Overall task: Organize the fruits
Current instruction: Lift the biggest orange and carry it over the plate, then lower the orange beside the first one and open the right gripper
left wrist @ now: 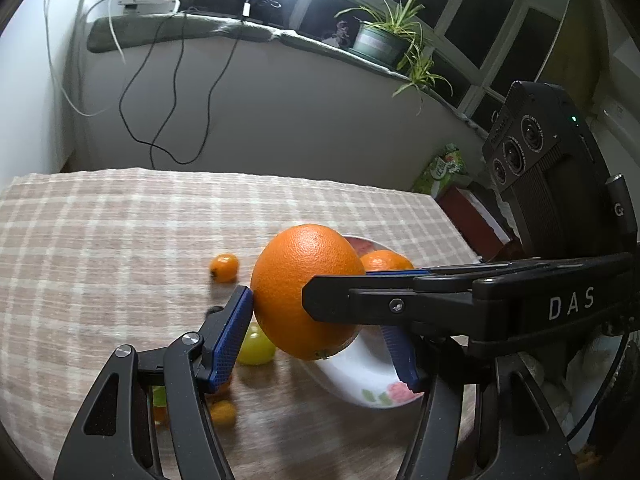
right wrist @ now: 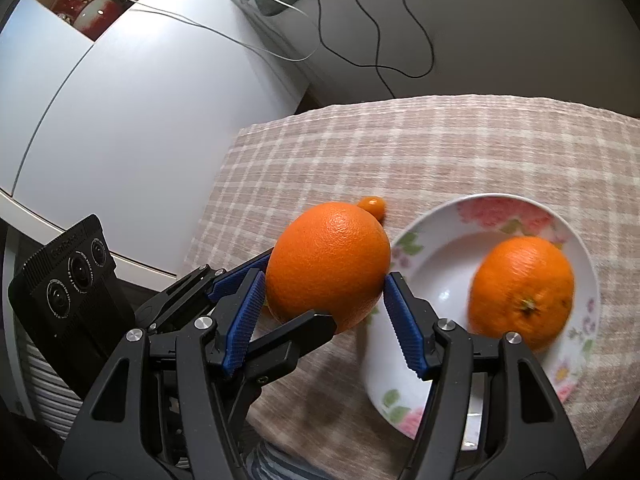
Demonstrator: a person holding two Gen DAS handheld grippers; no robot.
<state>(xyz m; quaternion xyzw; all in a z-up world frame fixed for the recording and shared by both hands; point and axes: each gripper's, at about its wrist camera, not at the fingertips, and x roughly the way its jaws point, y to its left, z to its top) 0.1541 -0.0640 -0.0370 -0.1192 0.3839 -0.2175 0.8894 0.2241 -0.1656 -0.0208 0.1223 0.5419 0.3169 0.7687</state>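
Observation:
One large orange [left wrist: 296, 280] [right wrist: 328, 264] hangs above the table, and both grippers grip it. My left gripper [left wrist: 314, 312] presses its blue pads on the orange's sides. My right gripper [right wrist: 326, 276] clamps the same fruit crosswise, its black fingers [left wrist: 348, 300] reaching in from the right. In the right wrist view the left gripper's fingers [right wrist: 288, 340] come in from the lower left. Just right of and below the held orange, a floral white plate [right wrist: 440, 300] [left wrist: 360, 384] holds a second orange [right wrist: 520, 292] [left wrist: 384, 260].
A small kumquat [left wrist: 224, 267] [right wrist: 372, 206] lies on the plaid tablecloth [left wrist: 100, 240] beyond the held orange. A yellow-green fruit [left wrist: 256, 346] and another small orange fruit [left wrist: 223, 412] lie under my left gripper. Cables hang on the wall; a potted plant [left wrist: 380, 40] stands on the sill.

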